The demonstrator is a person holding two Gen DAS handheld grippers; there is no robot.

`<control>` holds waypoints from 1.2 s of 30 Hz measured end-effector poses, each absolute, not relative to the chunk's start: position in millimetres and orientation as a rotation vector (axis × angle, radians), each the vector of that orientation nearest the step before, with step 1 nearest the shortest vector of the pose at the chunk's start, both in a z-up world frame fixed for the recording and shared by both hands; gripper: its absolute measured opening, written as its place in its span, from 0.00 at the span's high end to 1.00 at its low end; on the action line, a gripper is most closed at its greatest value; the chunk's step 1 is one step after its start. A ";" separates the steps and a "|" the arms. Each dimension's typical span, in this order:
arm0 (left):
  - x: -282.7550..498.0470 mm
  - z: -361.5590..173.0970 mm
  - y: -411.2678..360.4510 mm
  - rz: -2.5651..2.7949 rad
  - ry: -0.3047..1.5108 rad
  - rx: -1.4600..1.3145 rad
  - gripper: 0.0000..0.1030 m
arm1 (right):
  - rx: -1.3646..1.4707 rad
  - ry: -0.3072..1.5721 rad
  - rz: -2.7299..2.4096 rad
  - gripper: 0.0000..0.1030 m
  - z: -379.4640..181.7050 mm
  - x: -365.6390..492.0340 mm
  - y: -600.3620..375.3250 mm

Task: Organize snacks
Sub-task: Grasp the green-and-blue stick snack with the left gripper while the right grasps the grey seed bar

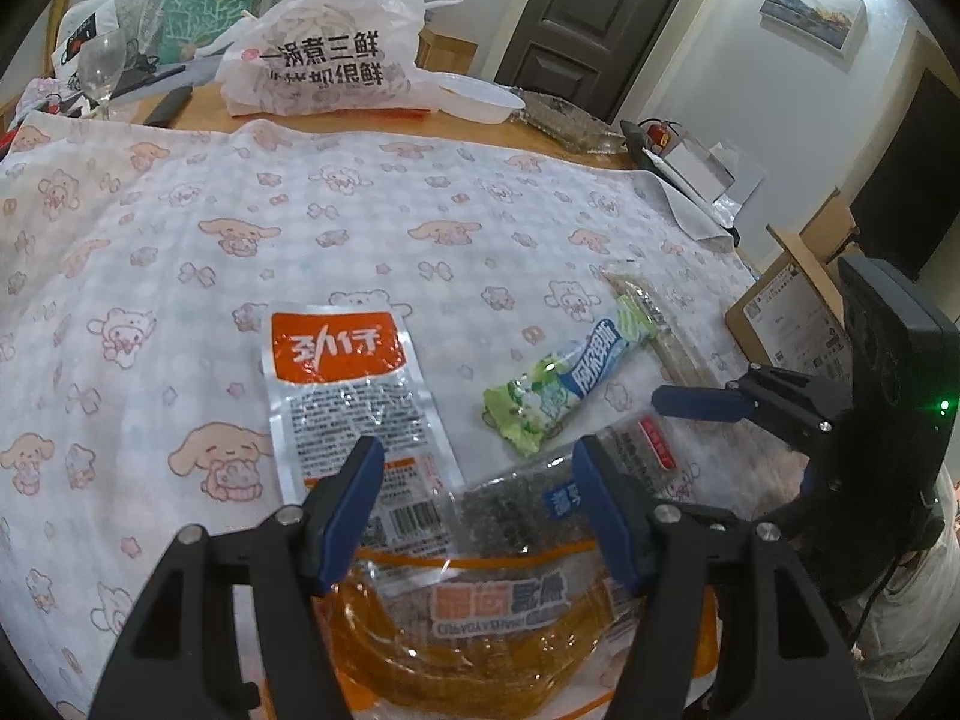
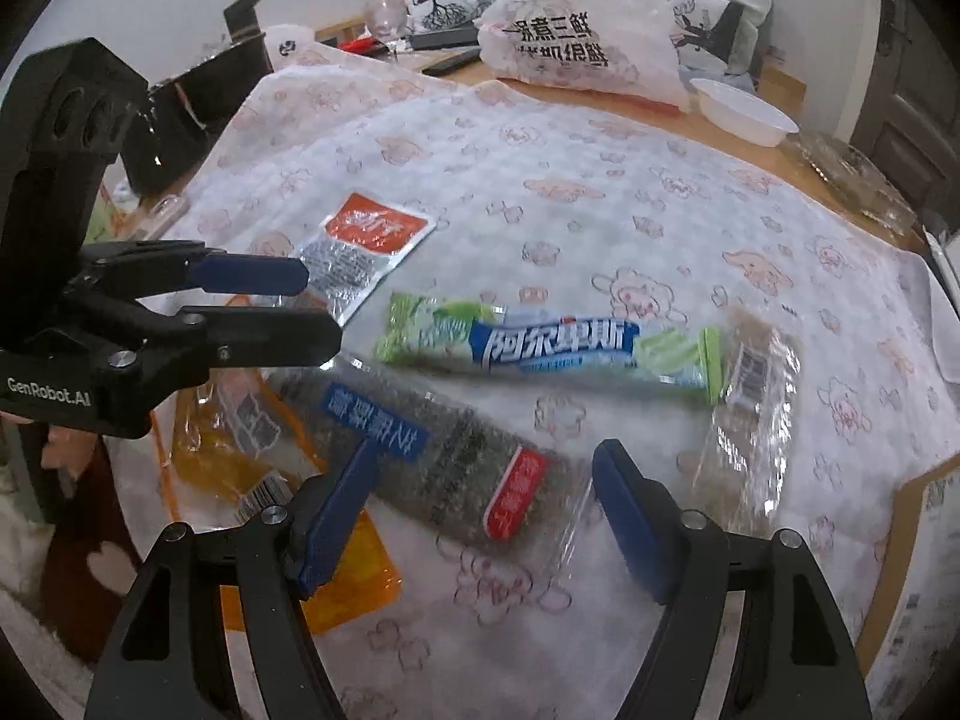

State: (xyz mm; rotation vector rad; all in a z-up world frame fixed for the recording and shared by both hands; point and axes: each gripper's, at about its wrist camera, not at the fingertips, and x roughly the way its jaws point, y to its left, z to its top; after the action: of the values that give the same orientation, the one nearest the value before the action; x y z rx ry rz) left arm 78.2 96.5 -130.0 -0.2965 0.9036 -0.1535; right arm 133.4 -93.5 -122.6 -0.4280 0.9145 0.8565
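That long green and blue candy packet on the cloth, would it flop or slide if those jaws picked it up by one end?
The green and blue candy packet looks fairly straight and filled, so it would probably sag only slightly. Its glossy wrapper may slip. The flat crimped end looks thin and would likely crumple when pinched.

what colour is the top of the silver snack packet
Orange, with white characters, on the silver packet; clearest in the left wrist view.
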 end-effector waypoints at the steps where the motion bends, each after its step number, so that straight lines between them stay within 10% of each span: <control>1: 77.7 -130.5 96.2 -0.152 0.904 -0.294 0.40 | -0.439 0.916 0.852 0.30 -122.6 130.8 -94.4; 25: 75.2 -131.1 106.1 -0.140 0.890 -0.329 0.40 | -0.529 0.878 0.908 0.26 -127.3 119.8 -86.6; 36: 70.8 -131.2 105.0 -0.141 0.889 -0.325 0.40 | -0.447 0.918 0.754 0.48 -123.3 107.8 -124.5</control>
State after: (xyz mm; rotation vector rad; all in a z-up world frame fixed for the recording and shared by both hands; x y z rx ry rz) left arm 70.8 105.0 -131.2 -0.3254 0.8893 -0.1412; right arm 107.8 -124.5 -123.3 -0.4470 0.9176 0.7538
